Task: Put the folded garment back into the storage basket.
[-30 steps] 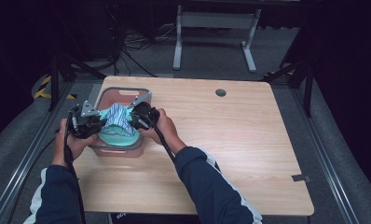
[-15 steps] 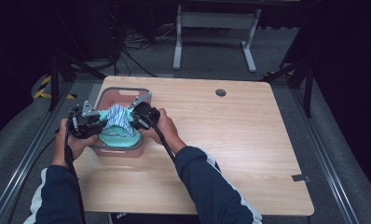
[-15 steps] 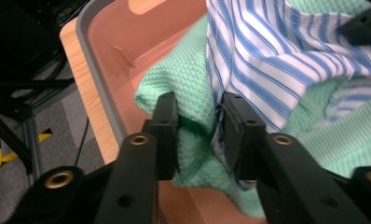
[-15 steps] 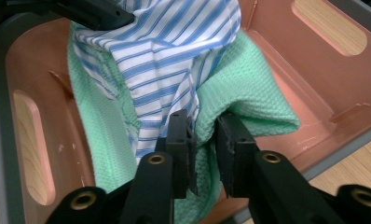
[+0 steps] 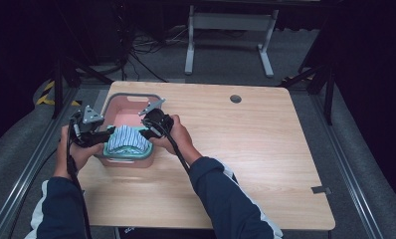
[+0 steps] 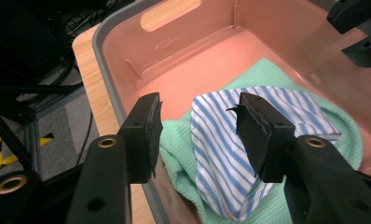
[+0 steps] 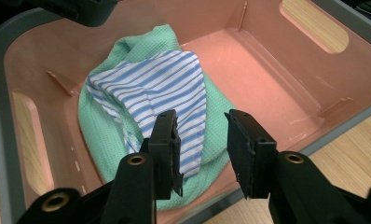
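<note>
Letting go of the folded cloths in the bin

Both tongs have just been opening: the left tongs (image 6: 197,135) stand part open astride the striped cloth (image 6: 221,149) with pads off it, and the right tongs (image 7: 202,149) gape the same way over its other end, gripping nothing. Best to lift straight up so no pad snags a fold. That cloth lies on a green cloth (image 7: 97,126) at the near end of the pink bin (image 5: 136,99), on the counter (image 5: 265,149); the bin's far half is bare.

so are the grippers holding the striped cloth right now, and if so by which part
Nothing is held. Both the left gripper and right gripper have just been opening; their pads stand clear of the striped cloth, which lies on the green cloth in the bin.
</note>
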Tool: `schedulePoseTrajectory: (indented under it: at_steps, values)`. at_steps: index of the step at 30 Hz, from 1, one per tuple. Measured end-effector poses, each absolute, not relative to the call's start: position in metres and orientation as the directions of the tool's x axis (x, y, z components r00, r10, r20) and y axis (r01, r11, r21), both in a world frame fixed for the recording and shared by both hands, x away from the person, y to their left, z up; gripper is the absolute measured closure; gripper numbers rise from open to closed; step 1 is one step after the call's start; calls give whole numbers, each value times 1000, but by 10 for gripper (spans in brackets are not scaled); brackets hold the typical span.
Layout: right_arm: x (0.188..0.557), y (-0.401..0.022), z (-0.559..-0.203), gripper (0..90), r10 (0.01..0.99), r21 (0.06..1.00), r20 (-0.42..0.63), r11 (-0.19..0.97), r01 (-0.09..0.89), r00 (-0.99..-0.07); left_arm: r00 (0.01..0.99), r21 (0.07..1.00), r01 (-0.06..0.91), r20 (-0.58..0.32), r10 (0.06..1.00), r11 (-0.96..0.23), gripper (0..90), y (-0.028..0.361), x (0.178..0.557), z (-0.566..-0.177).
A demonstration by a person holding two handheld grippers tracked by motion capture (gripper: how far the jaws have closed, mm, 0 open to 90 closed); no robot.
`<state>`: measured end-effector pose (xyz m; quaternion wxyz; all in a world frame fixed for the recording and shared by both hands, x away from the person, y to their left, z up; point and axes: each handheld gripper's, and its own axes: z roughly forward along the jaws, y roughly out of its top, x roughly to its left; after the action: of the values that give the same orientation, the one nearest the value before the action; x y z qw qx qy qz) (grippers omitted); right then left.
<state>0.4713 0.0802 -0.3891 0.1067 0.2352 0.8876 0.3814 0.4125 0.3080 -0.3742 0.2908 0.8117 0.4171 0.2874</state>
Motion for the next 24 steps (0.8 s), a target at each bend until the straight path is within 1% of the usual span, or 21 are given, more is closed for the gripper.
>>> schedulePoseTrajectory:
  at_steps: [3, 5, 12, 15, 20, 22, 24]
  values:
    - [470, 77, -386, 582, 502, 733, -11, 592, 334, -865, 501, 720, 495, 221, 837, -487, 481, 304, 410, -372]
    - [469, 74, -383, 558, 506, 739, -18, 588, 330, -862, 510, 729, 488, 207, 835, -479, 446, 303, 409, -372]
    - [464, 54, -373, 495, 514, 748, -49, 587, 310, -857, 519, 762, 470, 170, 838, -445, 369, 295, 404, -367]
    - [462, 43, -370, 471, 524, 744, -61, 591, 311, -849, 534, 762, 453, 184, 825, -463, 343, 285, 402, -366]
    - [460, 31, -366, 445, 528, 739, -89, 604, 300, -845, 562, 767, 431, 183, 806, -475, 324, 271, 399, -366]
    - [459, 26, -364, 412, 530, 731, -102, 614, 298, -842, 577, 774, 423, 171, 799, -470, 322, 263, 396, -367]
    - [457, 19, -364, 393, 532, 720, -118, 627, 297, -838, 587, 772, 409, 184, 788, -486, 315, 254, 394, -368]
